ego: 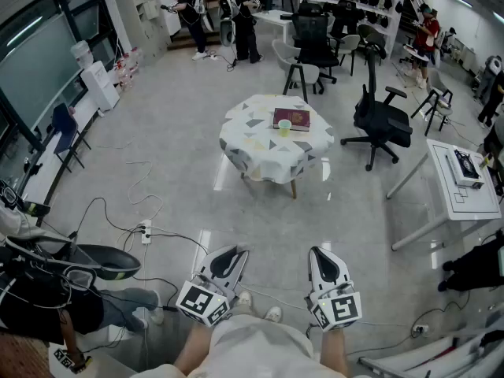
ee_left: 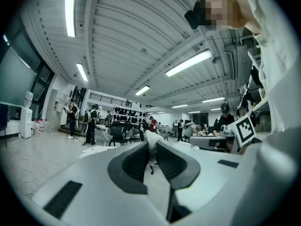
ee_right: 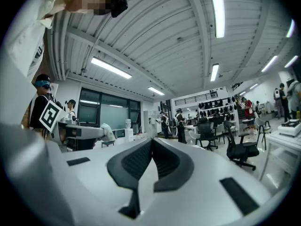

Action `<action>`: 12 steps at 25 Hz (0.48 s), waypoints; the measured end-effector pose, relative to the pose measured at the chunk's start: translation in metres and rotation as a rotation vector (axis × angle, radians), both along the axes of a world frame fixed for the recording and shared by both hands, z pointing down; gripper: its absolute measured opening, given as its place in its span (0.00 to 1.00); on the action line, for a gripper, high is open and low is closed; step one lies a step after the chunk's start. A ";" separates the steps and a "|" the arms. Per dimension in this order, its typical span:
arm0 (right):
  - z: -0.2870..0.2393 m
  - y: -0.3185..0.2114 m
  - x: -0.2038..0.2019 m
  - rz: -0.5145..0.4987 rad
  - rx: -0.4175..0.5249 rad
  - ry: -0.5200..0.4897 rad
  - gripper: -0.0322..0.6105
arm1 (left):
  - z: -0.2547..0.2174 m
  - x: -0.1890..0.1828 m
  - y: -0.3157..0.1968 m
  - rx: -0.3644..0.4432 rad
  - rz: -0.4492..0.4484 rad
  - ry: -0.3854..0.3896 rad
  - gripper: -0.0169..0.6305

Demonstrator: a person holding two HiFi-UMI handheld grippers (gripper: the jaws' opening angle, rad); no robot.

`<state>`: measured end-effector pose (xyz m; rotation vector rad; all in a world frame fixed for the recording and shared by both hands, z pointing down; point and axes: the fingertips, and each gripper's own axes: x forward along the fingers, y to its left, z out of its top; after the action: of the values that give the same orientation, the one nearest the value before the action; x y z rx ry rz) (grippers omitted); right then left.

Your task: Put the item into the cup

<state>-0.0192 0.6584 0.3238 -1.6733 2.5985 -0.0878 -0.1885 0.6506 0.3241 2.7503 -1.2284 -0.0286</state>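
Observation:
Far ahead in the head view stands a round table under a white patterned cloth. On it are a small green cup and, just behind the cup, a dark red book. My left gripper and right gripper hang low by my legs, several steps short of the table. Both point forward with jaws together and nothing held. The left gripper view shows its gripper with dark pads closed against the room. The right gripper looks the same in its own view. Neither gripper view shows the cup.
A black office chair stands right of the table, with more chairs behind it. A white desk is at the right. Cables and a power strip lie on the floor at the left, near a seated person. Other people stand at the back.

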 end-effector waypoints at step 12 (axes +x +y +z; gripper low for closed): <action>0.005 -0.002 0.008 -0.045 -0.007 -0.009 0.07 | -0.003 0.024 -0.005 0.017 -0.010 -0.017 0.12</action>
<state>-0.0109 0.6561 0.3284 -1.6136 2.6325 -0.1066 -0.1648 0.6457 0.3209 2.7644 -1.2513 -0.0171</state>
